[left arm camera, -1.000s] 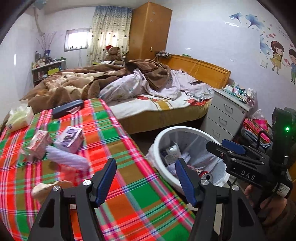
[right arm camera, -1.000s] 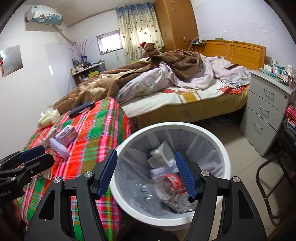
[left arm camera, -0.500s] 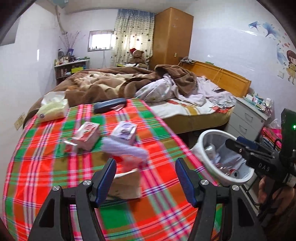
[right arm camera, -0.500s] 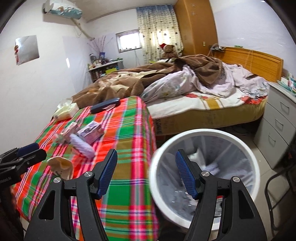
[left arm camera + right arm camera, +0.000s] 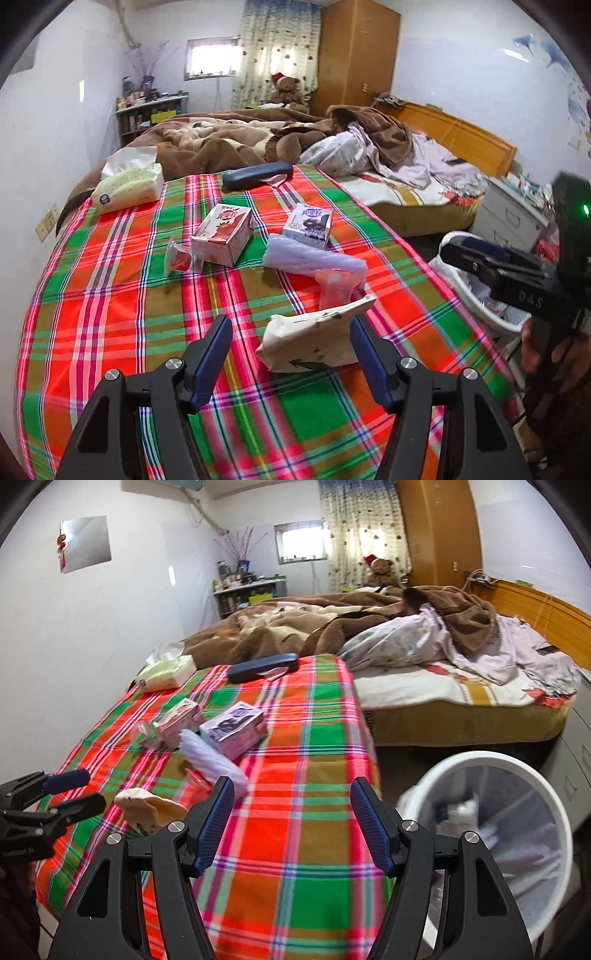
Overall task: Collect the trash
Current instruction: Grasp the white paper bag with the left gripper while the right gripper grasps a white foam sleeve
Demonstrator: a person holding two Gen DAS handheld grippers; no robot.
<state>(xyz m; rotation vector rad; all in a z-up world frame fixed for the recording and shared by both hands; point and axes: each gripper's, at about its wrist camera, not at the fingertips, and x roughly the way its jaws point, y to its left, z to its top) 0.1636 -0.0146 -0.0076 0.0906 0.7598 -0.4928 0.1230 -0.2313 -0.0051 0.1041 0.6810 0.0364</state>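
left gripper: jaws spread wide, holding nothing, poised above the desk with its plaid cloth; a cream paper pouch lies on the cloth between the 2 blue pads, nearer the right pad, contact not discernible. just beyond the pouch, a pink plastic wrapper, then a pale lilac bubble-wrap roll lying crosswise. farther on, 2 small cartons: a red-and-white carton with a crumpled clear wrapper just beside it on the left, and a purple-and-white carton to the right. at the far edge of the desk, a dark blue case and a green tissue pack. behind the desk, the bed with a brown blanket.

right gripper: jaws likewise wide apart and empty, over the near right part of the cloth. to its right, on the floor beside the desk, a white trash bin with a liner, some rubbish inside, blurred. in the left wrist view the same bin is partly hidden behind the right gripper. a teddy bear sits at the far end of the bed, before the curtain.
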